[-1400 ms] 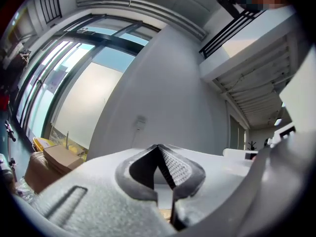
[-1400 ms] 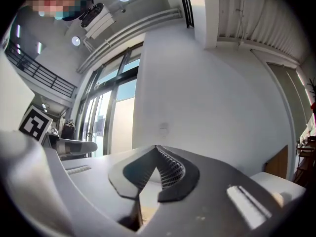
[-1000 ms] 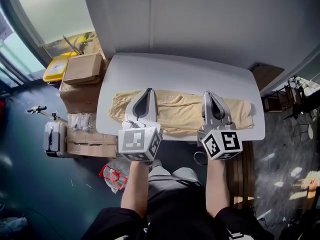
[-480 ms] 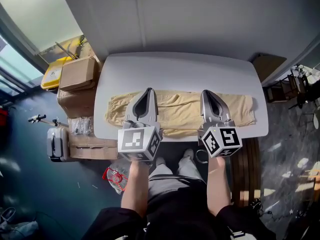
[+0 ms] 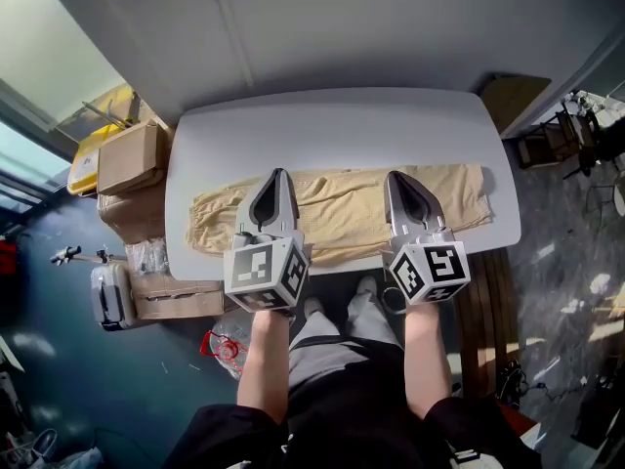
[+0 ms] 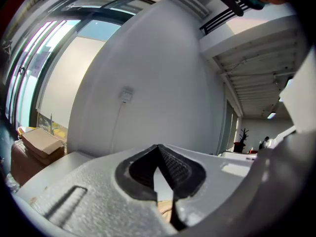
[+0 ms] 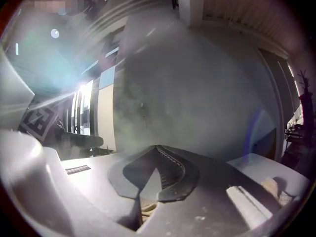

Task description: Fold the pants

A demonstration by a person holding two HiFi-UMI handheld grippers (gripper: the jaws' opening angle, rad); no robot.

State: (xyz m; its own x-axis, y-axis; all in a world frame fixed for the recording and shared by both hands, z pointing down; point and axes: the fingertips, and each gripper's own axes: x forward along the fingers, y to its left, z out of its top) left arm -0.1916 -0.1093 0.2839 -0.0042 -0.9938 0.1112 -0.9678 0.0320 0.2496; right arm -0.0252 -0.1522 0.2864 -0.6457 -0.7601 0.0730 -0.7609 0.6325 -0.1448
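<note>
- white table [image 5: 332, 115], rounded corners, stands against a pale wall
- tan pants [image 5: 337, 203] lie flat on it, laid lengthwise left to right
- pants sit on the near half of the tabletop, their near edge close along the table's front edge
- left end of the pants is narrower and looks gathered, maybe the cuffs, too small to be sure
- right end is wider and stops just short of the table's right edge
- far half of the tabletop is bare white
- dark floor [image 5: 59, 379] under and around the table
- cardboard boxes [image 5: 127, 156] stand on the floor just beside the table's left end
</note>
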